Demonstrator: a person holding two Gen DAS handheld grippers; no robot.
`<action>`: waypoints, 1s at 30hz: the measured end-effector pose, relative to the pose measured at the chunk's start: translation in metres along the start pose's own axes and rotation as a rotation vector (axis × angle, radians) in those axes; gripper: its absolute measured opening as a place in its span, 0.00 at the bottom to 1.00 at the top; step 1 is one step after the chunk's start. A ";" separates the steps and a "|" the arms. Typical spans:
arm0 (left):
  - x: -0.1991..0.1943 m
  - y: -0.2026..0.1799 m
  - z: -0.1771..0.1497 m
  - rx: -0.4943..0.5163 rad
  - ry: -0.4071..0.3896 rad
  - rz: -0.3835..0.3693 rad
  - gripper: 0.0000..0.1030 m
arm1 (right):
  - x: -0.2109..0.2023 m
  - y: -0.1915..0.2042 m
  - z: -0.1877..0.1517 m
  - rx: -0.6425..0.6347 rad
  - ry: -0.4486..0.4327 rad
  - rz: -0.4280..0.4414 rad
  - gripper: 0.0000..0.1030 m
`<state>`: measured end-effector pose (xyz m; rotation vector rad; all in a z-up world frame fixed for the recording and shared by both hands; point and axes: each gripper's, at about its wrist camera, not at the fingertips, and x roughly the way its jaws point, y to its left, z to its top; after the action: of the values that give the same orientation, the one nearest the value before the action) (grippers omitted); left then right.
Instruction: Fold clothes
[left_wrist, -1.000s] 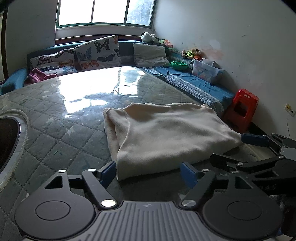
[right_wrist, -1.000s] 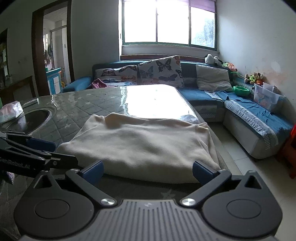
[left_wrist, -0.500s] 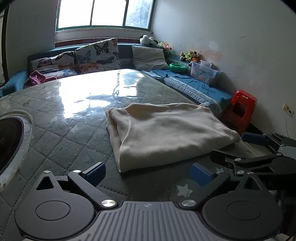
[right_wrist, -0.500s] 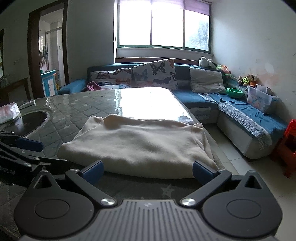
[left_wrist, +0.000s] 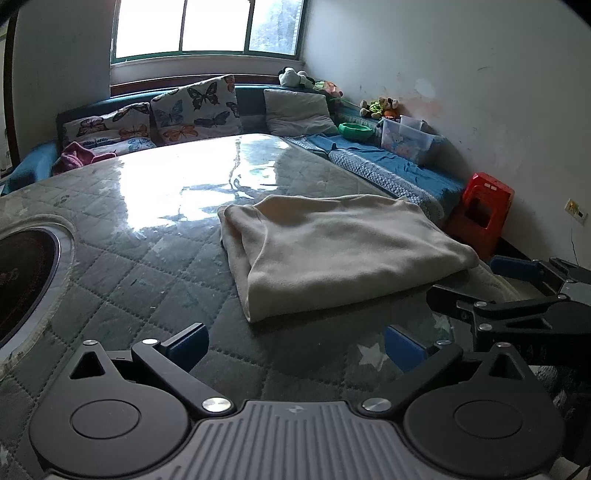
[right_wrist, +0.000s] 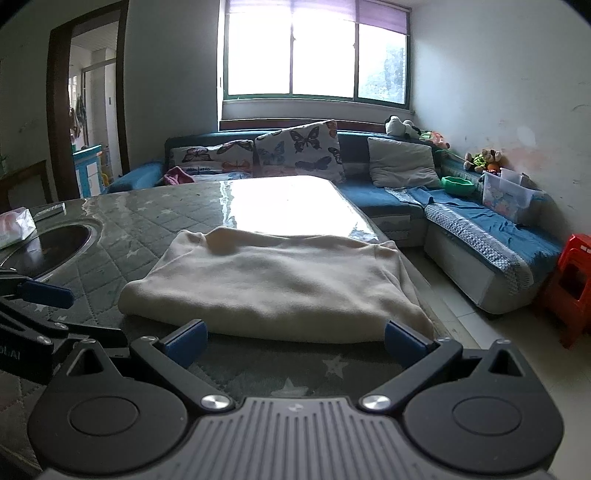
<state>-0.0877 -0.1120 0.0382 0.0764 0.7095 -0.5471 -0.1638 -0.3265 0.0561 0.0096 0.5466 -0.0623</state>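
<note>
A cream garment (left_wrist: 332, 251) lies folded into a flat rectangle on the quilted grey table (left_wrist: 147, 266); the right wrist view shows the same garment (right_wrist: 273, 284) head on. My left gripper (left_wrist: 295, 343) hangs open just short of its near edge, nothing between the blue pads. My right gripper (right_wrist: 295, 339) is open too, its tips close to the garment's near fold without holding it. The right gripper (left_wrist: 517, 291) shows at the right of the left wrist view, and the left gripper (right_wrist: 37, 306) at the left of the right wrist view.
A round dark inset (left_wrist: 22, 280) sits in the table at left. A blue corner sofa (right_wrist: 461, 229) with butterfly cushions (right_wrist: 295, 151) runs behind and to the right. A red plastic stool (left_wrist: 480, 218) stands on the floor by the wall. A tissue pack (right_wrist: 14, 225) lies far left.
Both grippers have drawn back from the folded garment and risen a little. The left gripper's fingers have spread wider than one second ago. The garment has stayed put.
</note>
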 end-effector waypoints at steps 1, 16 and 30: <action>-0.001 0.000 -0.001 0.000 0.001 0.000 1.00 | -0.001 0.001 0.000 0.000 0.000 0.000 1.00; -0.008 0.002 -0.008 0.016 -0.005 0.022 1.00 | -0.005 0.007 -0.007 0.003 0.018 -0.020 1.00; -0.011 -0.006 -0.017 0.048 0.005 0.021 1.00 | -0.010 0.008 -0.016 0.024 0.027 -0.023 1.00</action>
<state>-0.1073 -0.1077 0.0327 0.1296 0.6999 -0.5436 -0.1802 -0.3180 0.0473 0.0274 0.5728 -0.0913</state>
